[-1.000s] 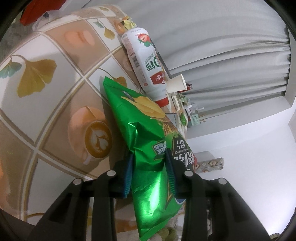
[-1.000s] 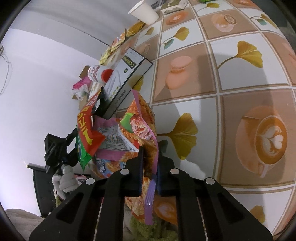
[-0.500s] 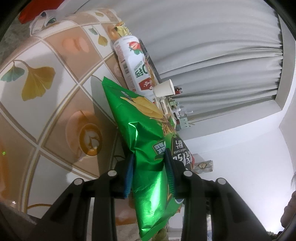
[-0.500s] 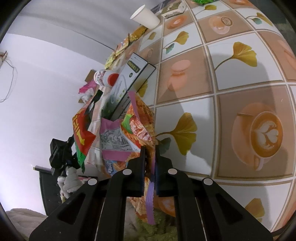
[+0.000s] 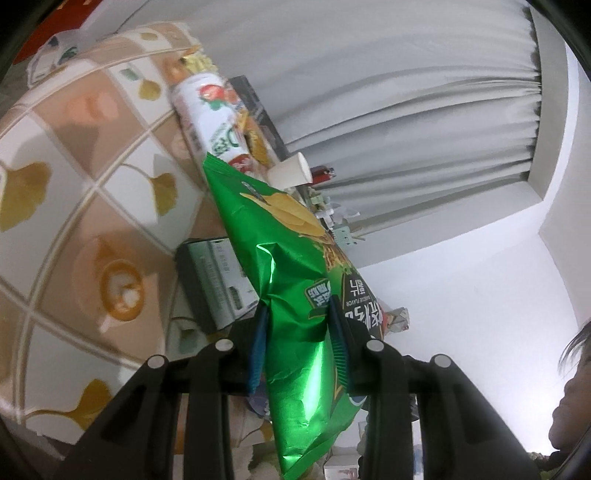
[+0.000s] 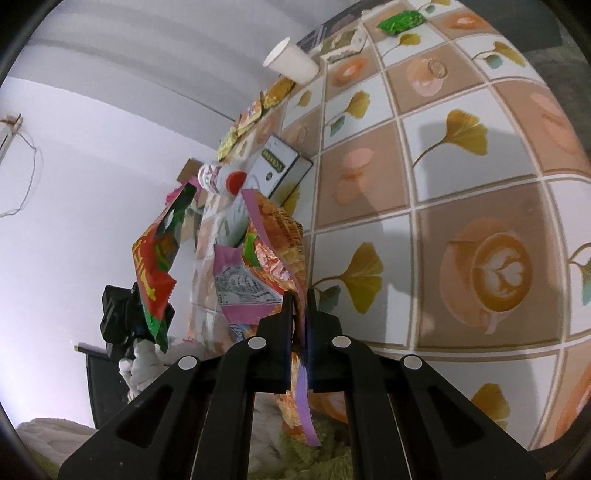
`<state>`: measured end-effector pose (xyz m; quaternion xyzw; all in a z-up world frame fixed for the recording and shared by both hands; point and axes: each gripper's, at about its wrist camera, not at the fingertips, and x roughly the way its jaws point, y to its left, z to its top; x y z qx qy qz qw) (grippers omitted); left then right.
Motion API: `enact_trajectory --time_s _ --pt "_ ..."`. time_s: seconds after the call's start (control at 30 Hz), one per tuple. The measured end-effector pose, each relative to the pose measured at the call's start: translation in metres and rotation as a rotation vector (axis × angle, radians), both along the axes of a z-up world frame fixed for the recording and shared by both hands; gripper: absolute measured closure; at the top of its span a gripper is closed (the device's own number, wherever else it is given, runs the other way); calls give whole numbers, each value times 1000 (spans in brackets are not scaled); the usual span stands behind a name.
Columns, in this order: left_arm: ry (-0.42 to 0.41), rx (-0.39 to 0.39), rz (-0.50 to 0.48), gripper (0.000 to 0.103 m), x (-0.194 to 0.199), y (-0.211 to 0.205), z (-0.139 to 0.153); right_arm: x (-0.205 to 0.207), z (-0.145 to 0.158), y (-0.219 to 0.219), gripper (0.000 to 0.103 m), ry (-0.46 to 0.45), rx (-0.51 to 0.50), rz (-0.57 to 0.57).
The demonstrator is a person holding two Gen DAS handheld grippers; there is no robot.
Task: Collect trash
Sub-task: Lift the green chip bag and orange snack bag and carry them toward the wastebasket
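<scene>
My left gripper (image 5: 297, 314) is shut on a shiny green chip bag (image 5: 291, 280) and holds it above the tiled table (image 5: 74, 192). My right gripper (image 6: 300, 295) is shut on an orange and pink snack wrapper (image 6: 273, 254), lifted off the table (image 6: 461, 184). In the right wrist view the left gripper (image 6: 122, 314) holds the same bag (image 6: 159, 258), which shows red and green there. A white drink bottle with a red cap (image 5: 210, 118) lies on the table, also in the right wrist view (image 6: 221, 179).
A white and black carton (image 5: 214, 280) lies by the table edge, also in the right wrist view (image 6: 277, 170). A paper cup (image 6: 291, 62) lies on its side at the far edge. Small yellow wrappers (image 6: 255, 110) and a green packet (image 6: 400, 20) lie farther off. Grey curtains (image 5: 369, 92) hang behind.
Both grippers have risen and pulled back from the table with their bags. The carton has come into the left wrist view under the green bag.
</scene>
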<state>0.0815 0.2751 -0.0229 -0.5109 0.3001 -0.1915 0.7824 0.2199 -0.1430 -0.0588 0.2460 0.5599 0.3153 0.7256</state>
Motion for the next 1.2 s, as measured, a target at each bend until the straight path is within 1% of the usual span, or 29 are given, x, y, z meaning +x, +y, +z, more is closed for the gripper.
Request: enact_trajectory --time_s 0.23,0.53,0.8,1.07,1.2 --pt "-46 2 -70 73 29 -16 16 -7 7 -24 100 -30 29 -69" --pt "-89 26 -197 73 74 -61 39 -21 14 -71 101 -65 90 -175" --pt "-114 44 -280 73 91 -101 57 -34 12 -110 101 -84 131 -277" --pt "-137 80 -388 73 110 -156 78 -55 5 -152 101 -101 180 -377" --pt "-150 98 -454 73 123 -193 86 -67 3 -179 101 -111 214 -427"
